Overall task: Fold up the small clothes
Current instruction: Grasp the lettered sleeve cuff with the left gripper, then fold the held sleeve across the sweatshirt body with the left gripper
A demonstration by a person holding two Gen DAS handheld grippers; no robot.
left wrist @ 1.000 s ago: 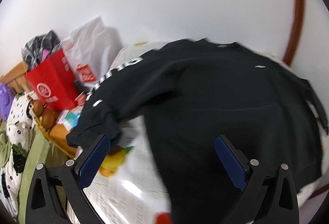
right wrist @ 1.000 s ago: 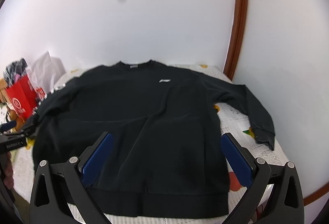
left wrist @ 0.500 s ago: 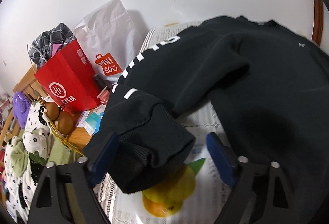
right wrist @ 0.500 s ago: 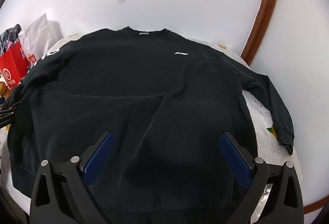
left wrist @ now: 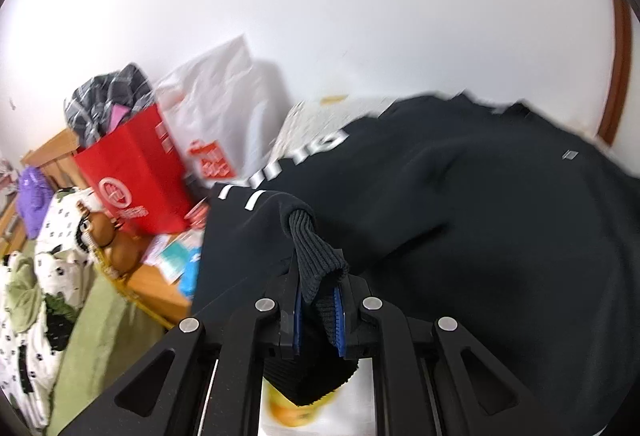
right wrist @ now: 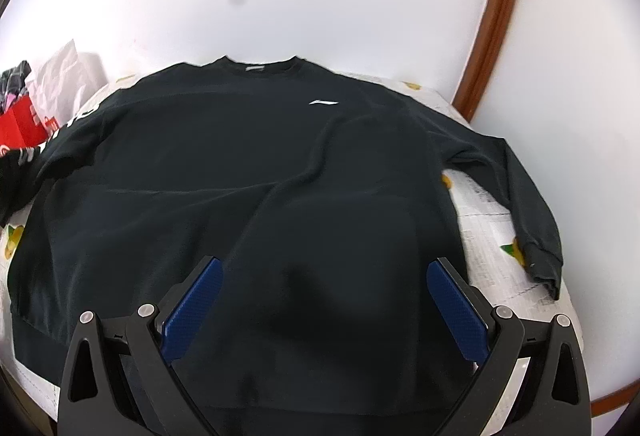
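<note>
The left gripper (left wrist: 318, 310), gaping a second ago, has just been closing and now pinches the ribbed cuff (left wrist: 316, 256) of the one black sweatshirt (right wrist: 248, 171) spread on the table (right wrist: 492, 220), while the right gripper (right wrist: 324, 310) hovers wide above its hem, gripping nothing.

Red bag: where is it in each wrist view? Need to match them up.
Left wrist: red bag sits left of centre, beside the sweatshirt's lettered sleeve.
Right wrist: only a sliver of it shows at the far left edge, past the same sleeve.
Shared landmark: the white plastic bag standing against the wall just behind it.
</note>
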